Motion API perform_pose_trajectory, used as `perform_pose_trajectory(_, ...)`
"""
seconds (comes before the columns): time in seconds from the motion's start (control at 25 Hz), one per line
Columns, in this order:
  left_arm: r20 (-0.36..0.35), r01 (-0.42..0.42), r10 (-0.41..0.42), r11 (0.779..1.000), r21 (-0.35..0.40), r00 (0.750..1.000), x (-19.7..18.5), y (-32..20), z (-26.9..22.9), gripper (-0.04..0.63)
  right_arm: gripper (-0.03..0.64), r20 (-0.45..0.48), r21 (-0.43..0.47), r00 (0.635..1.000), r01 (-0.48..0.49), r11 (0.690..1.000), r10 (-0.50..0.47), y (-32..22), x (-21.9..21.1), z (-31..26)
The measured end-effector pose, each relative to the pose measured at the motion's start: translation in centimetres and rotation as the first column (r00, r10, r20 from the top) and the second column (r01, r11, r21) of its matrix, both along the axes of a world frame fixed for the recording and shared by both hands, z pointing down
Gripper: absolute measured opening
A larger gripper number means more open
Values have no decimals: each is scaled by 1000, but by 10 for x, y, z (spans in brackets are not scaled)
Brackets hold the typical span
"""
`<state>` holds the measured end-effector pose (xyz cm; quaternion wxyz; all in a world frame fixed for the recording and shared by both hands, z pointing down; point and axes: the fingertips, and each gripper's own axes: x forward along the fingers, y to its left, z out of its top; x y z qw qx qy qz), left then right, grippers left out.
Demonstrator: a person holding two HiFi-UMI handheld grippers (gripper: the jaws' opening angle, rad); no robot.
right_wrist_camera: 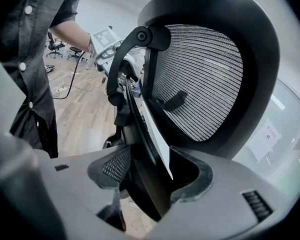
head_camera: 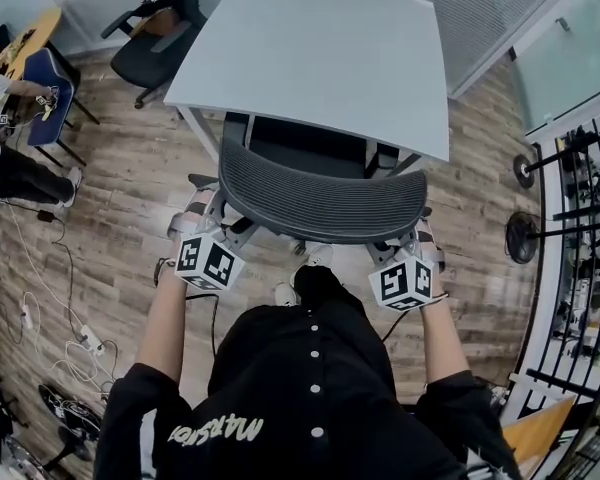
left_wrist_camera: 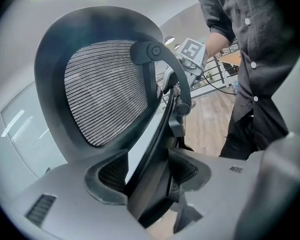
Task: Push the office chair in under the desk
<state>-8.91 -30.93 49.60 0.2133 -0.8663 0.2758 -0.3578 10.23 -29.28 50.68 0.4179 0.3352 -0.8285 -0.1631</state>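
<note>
Two pairs of jaws stand fairly wide, and each is closed on the same thing. The left gripper (left_wrist_camera: 147, 179) has the dark backrest rim (left_wrist_camera: 157, 134) of the office chair (head_camera: 320, 193) wedged between its grey, dimpled pads (left_wrist_camera: 107, 176). The right gripper (right_wrist_camera: 150, 176) clamps the opposite edge of that rim in the same way. In both gripper views the rim fills the gap low down between the pads, so I judge this a firm hold and not a loose straddle.

The rim is smooth, hard, dark plastic bent into a broad oval. A fine grey mesh (left_wrist_camera: 105, 89) with a horizontal weave is stretched inside it. A curved black support arm (left_wrist_camera: 162, 79) with a round pivot runs up behind the mesh.

From the head view, the chair stands squarely before the pale, flat-topped desk (head_camera: 320, 58). Its backrest is just short of the desk's near edge, and its seat (head_camera: 305, 148) is already partly in shadow beneath the top.

The push looks under way and fairly far along. The next move calls for both hands to drive forward evenly, so the castors roll straight over the wood-plank floor (head_camera: 130, 188) and the chair doesn't swivel. The push should stop as the backrest nears the desk edge.
</note>
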Motion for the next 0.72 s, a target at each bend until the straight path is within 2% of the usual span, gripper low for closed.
perform_pose_trajectory(0.72, 3, -14, 14, 1000, -15, 1000, -10, -36, -2, 267, 254, 8, 3, 1000, -18, 1000, 18, -29, -10, -3)
